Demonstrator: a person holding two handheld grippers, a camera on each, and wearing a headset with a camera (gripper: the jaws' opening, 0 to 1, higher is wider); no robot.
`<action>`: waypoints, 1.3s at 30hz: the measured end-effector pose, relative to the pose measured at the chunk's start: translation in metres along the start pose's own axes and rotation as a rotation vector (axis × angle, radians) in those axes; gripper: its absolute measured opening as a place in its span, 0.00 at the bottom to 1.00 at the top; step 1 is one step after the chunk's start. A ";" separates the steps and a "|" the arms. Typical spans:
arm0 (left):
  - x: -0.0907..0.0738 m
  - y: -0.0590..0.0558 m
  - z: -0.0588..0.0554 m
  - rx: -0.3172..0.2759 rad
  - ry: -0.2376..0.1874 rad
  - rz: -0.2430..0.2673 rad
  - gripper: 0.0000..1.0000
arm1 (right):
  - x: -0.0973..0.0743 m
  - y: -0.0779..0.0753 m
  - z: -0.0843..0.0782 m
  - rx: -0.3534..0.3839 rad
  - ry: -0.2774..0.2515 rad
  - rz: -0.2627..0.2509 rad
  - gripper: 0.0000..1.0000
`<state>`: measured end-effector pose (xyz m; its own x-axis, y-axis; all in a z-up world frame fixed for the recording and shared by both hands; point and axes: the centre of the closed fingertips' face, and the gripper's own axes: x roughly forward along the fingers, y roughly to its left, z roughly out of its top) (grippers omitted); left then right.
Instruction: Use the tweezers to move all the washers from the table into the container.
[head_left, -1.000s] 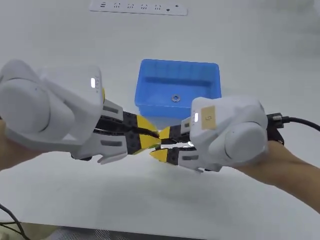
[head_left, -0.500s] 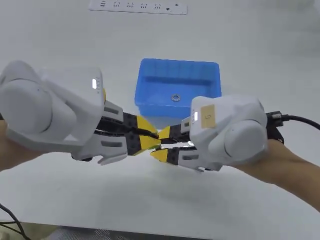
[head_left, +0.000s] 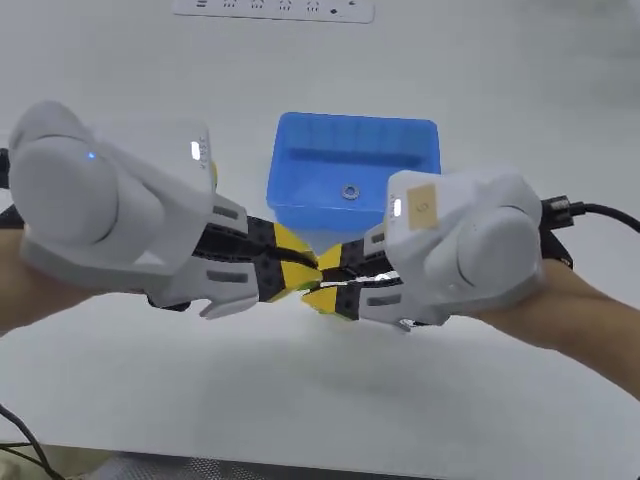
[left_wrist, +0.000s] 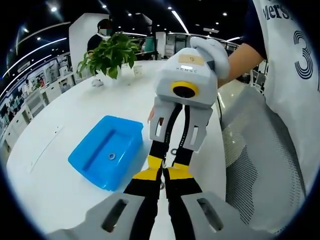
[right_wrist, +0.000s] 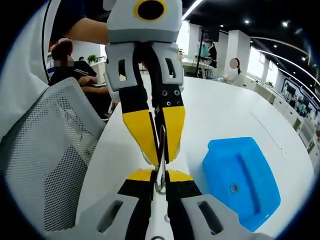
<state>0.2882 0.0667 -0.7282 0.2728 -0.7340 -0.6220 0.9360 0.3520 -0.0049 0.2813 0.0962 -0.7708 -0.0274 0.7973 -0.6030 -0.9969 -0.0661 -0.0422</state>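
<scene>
A white power strip (head_left: 272, 9) lies flat, a potted plant (left_wrist: 110, 52) stands upright, a mesh chair (right_wrist: 50, 160) sits close.

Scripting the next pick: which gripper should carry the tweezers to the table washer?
Right, likely: the tweezers run lengthwise through the right gripper, and a washer lies just beneath it; the left gripper clamps only their far end.
</scene>
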 end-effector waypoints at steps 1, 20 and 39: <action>0.000 0.000 -0.001 -0.001 0.004 -0.001 0.08 | 0.000 0.000 0.000 0.000 0.000 0.001 0.10; 0.001 -0.005 0.001 0.011 -0.004 0.002 0.08 | -0.002 0.002 0.000 0.003 0.001 -0.021 0.08; -0.022 -0.001 0.034 0.072 -0.066 0.004 0.07 | -0.028 -0.007 0.029 -0.062 -0.030 -0.069 0.08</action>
<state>0.2893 0.0629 -0.6876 0.2886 -0.7700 -0.5691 0.9477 0.3145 0.0551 0.2874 0.0917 -0.7300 0.0383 0.8188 -0.5728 -0.9901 -0.0464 -0.1326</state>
